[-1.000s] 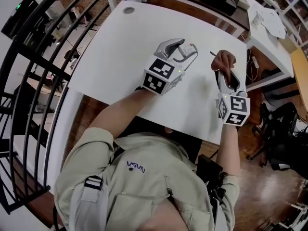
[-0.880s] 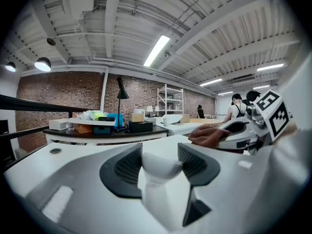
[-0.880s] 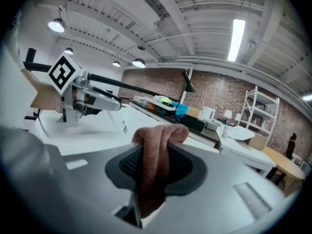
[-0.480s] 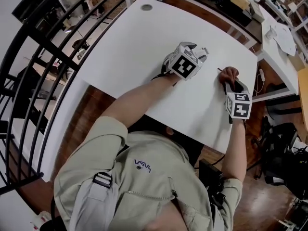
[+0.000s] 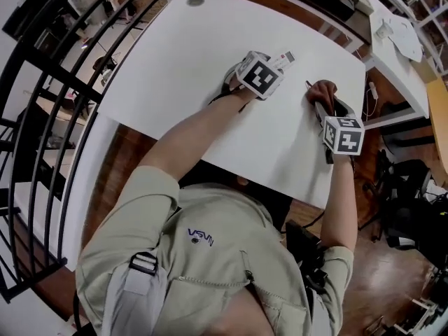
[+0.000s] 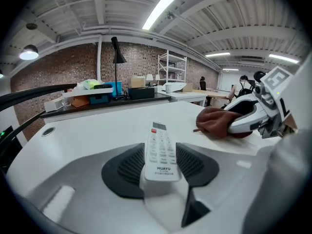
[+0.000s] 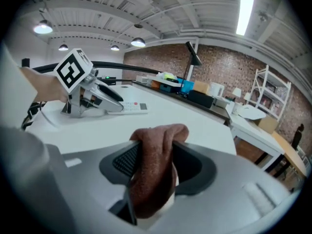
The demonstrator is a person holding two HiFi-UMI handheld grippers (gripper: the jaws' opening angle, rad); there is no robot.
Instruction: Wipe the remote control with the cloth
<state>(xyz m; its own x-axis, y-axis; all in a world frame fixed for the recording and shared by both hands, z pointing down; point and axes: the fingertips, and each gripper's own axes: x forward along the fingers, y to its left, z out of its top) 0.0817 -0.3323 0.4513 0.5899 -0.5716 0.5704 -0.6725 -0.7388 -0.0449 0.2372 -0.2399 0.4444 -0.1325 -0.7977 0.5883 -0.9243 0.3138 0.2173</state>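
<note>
A white remote control (image 6: 161, 152) sticks out forward between the pads of my left gripper (image 6: 161, 168), which is shut on it; those jaws have just been closing a little. In the head view the remote (image 5: 283, 59) points away over the white table (image 5: 182, 61). A brown cloth (image 7: 153, 172) hangs between the jaws of my right gripper (image 7: 156, 165). These jaws have just been opening, and a gap shows on the cloth's right side. The cloth (image 6: 217, 122) rests on the table at the right gripper's (image 6: 243, 123) tip, to the right of the remote.
A black railing (image 5: 56, 82) runs along the table's left side. A round cable hole (image 5: 195, 1) is at the far corner. Behind the table stands a bench with a lamp and boxes (image 6: 105, 94). A white side table (image 5: 399, 33) and a dark chair (image 5: 413, 201) are on the right.
Both grippers have sunk from up near the head camera down to the table top. The cloth came down with the right gripper and now touches the table.
</note>
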